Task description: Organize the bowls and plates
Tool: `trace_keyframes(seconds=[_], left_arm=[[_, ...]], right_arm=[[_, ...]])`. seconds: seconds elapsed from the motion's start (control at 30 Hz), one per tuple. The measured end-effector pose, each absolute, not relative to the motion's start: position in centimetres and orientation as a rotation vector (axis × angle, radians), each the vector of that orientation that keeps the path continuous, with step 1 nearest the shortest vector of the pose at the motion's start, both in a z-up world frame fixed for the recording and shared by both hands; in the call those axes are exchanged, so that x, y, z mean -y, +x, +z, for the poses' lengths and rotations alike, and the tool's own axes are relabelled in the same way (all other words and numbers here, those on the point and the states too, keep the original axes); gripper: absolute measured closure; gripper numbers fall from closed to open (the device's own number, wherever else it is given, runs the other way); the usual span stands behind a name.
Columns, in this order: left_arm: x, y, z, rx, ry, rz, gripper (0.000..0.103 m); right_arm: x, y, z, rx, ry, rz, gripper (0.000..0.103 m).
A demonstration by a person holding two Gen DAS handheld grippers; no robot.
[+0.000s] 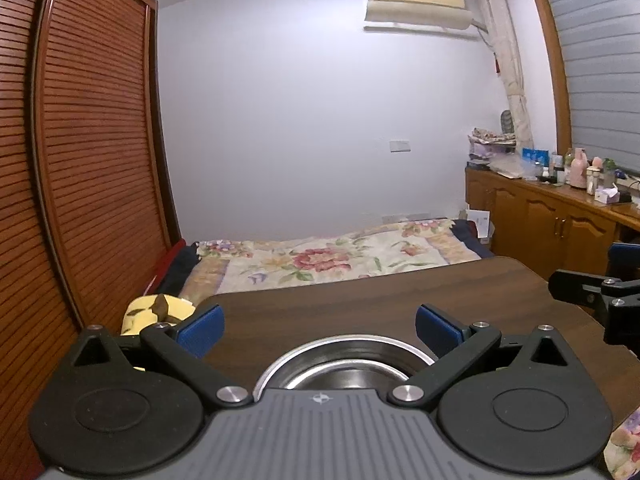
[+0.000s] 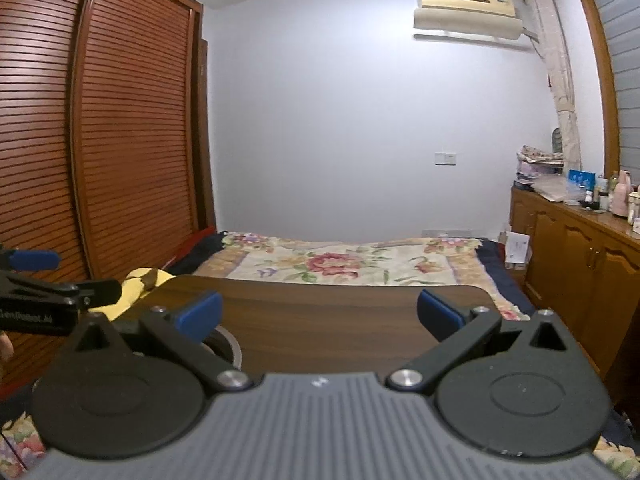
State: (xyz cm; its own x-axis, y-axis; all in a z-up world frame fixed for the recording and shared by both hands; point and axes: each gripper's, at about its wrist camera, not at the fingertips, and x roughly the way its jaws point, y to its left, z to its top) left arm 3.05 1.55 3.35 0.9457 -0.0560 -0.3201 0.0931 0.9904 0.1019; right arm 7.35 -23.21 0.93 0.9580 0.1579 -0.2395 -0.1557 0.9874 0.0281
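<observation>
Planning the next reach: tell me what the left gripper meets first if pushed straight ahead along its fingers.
Probably nothing close: the open left gripper points over the steel bowl and the bare table; the floral bed lies beyond. Depth is uncertain.

Steel bowl [image 1: 344, 364], upright, empty, on dark wood table [image 1: 360, 304]

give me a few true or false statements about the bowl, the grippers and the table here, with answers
1. The left gripper has a metal bowl clamped between its pads. False: its jaws stand wide open, with the bowl sitting on the table just below and in front of them.
2. The right gripper is open with nothing between its fingers. True.
3. The wooden table stands in front of a bed with a floral cover. True.
4. The bowl is blue plastic. False: it is shiny metal.
</observation>
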Motion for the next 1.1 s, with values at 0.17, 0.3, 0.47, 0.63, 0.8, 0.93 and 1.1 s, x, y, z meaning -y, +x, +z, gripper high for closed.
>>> trace_keyframes(seconds=[0.17, 0.3, 0.47, 0.63, 0.8, 0.93, 1.1], left_arm=[[-1.0, 2.7, 2.2, -0.344, 0.099, -0.099, 0.000], [-0.7, 2.2, 0.8, -0.374, 0.092, -0.101, 0.000], [-0.9, 1.8, -0.2, -0.398, 0.084, -0.096, 0.000], [-1.3, 1.7, -0.8, -0.404, 0.079, -0.082, 0.000], [-1.6, 1.5, -1.9, -0.423, 0.065, -0.075, 0.000], [-1.6, 1.1, -2.5, -0.425, 0.071, -0.072, 0.000], [-1.5, 1.0, -3.2, -0.437, 0.070, -0.073, 0.000]], right_arm=[[23.5, 7.0, 0.5, -0.252, 0.022, 0.132, 0.000], [23.5, 6.8, -0.5, -0.272, 0.014, 0.118, 0.000], [23.6, 6.8, -1.5, -0.299, 0.018, 0.104, 0.000], [23.9, 6.7, -2.0, -0.305, 0.021, 0.088, 0.000], [23.9, 6.6, -3.1, -0.313, 0.024, 0.079, 0.000], [23.9, 6.5, -3.8, -0.329, 0.030, 0.075, 0.000], [24.0, 6.2, -4.6, -0.339, 0.037, 0.065, 0.000]])
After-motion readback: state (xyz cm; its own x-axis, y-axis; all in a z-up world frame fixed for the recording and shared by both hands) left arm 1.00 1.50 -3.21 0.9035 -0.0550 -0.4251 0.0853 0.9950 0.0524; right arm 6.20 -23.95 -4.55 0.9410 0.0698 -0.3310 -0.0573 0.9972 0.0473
